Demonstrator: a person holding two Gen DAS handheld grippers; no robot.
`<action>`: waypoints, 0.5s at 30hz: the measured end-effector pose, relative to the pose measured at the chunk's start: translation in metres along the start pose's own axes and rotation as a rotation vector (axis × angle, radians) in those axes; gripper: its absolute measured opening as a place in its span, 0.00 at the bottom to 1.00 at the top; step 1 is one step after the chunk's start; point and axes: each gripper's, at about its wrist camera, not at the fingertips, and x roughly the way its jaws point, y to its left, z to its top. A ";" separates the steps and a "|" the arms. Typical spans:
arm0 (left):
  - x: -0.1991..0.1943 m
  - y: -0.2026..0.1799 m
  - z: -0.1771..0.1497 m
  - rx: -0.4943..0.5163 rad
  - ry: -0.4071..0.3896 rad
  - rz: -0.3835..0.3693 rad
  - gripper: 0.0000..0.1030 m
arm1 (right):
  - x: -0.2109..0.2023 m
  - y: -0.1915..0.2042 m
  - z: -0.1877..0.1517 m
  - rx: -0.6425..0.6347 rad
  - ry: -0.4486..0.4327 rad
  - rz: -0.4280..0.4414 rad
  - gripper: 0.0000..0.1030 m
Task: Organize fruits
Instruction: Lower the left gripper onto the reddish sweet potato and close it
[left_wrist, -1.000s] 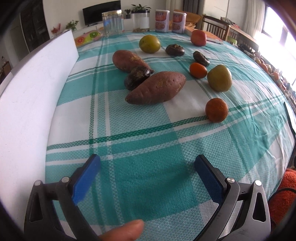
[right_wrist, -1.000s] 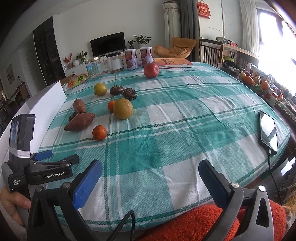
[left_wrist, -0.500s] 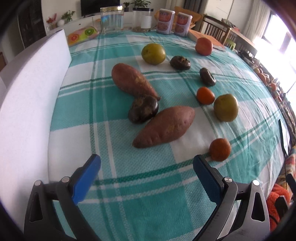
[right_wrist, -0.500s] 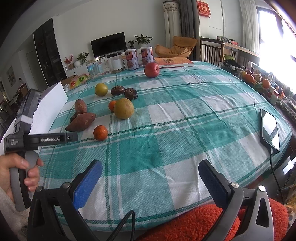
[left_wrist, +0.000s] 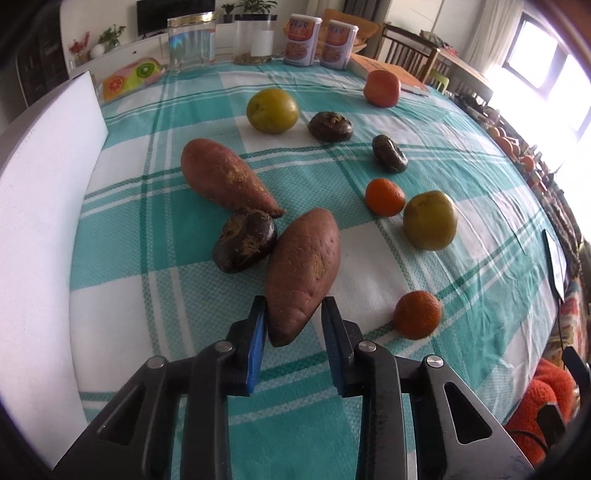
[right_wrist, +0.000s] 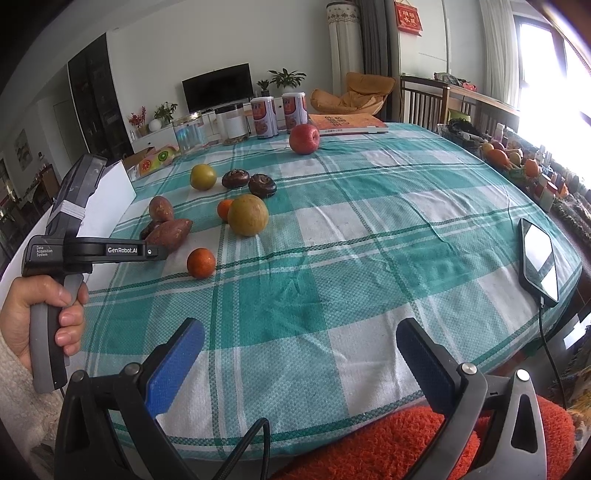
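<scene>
On the cloth (left_wrist: 147, 236), left gripper (left_wrist: 293, 314) grips one of two sweet potatoes (left_wrist: 303, 269); right gripper (right_wrist: 299, 354) open.

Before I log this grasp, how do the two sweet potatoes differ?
The near sweet potato has its pointed near end between the left gripper jaws; the far sweet potato lies free. The near one points toward the camera, the far one slants across. Both are reddish-brown, tapered, and touch the dark fruit.

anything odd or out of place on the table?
Two reddish-brown sweet potatoes lie among the fruit on the teal checked tablecloth: vegetables in a fruit-sorting job. The left claw is shut on the nearer one's tip. No spills or damage visible.
</scene>
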 end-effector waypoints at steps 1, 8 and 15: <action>-0.002 -0.001 -0.005 0.005 0.011 -0.004 0.26 | 0.000 0.000 0.000 0.000 0.001 0.000 1.00; -0.017 0.001 -0.030 0.010 0.071 -0.054 0.40 | 0.002 0.000 0.000 0.005 0.011 0.005 1.00; -0.007 0.002 0.003 -0.040 -0.003 -0.033 0.61 | 0.002 0.000 0.000 -0.002 0.012 0.000 1.00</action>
